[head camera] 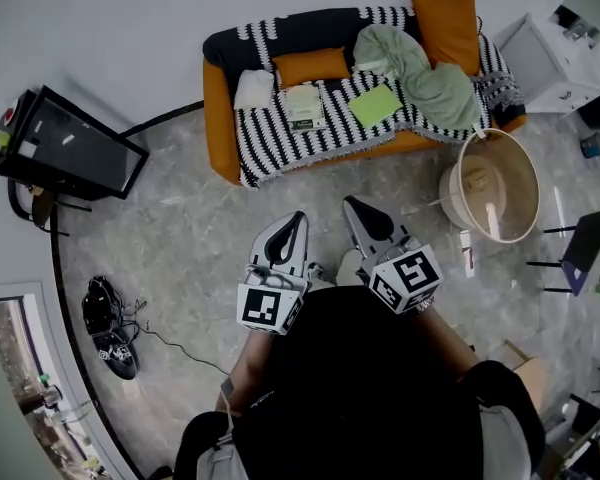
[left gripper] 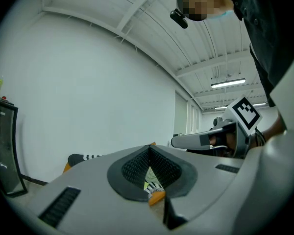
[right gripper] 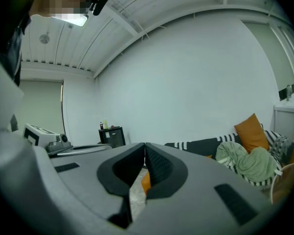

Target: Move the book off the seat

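Observation:
An orange sofa (head camera: 218, 118) under a black-and-white striped blanket (head camera: 280, 138) stands across the floor ahead of me. On its seat lie a pale book (head camera: 305, 106) and, to its right, a flat green book (head camera: 375, 105). Both grippers hover over the floor well short of the sofa, pointing toward it. My left gripper (head camera: 298, 218) is shut and holds nothing; its jaws meet at the tip (left gripper: 148, 147). My right gripper (head camera: 351, 203) is likewise shut and empty (right gripper: 144, 145). A sliver of the sofa shows between the left jaws.
On the sofa are two orange cushions (head camera: 311, 66) (head camera: 445, 28), a white item (head camera: 253, 88) and a rumpled green cloth (head camera: 430, 78). A round wooden tub (head camera: 495, 186) stands by the sofa's right end. A black cabinet (head camera: 65, 146) is at left, shoes (head camera: 110, 333) and a cable near it.

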